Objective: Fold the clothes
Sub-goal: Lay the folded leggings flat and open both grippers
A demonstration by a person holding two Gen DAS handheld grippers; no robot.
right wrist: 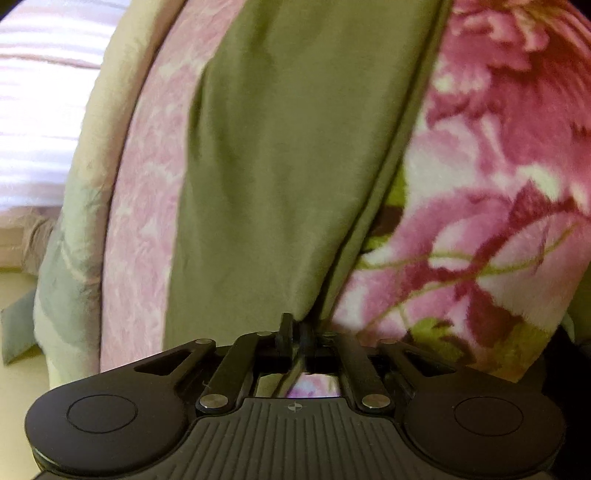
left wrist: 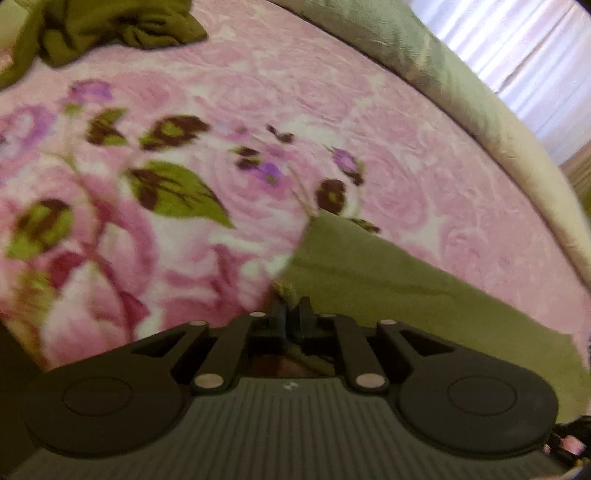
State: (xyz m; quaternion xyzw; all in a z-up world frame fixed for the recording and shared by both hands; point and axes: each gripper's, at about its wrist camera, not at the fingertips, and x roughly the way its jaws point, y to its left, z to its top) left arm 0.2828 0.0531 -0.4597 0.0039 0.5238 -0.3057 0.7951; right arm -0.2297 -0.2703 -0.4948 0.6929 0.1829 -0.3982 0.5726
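Left tool pinching olive garment, crumpled clothes beyond.

Left claw angled downward, black fingers nearly together, pinching an edge of green cloth, right claw likewise angled down, fingers close, clamped on the cloth's hem

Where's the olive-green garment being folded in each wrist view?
Left wrist: olive-green garment lower right, a corner between the left gripper fingers.
Right wrist: garment fills the centre, gathered into the right gripper.
Shared landmark: pink floral blanket underneath.
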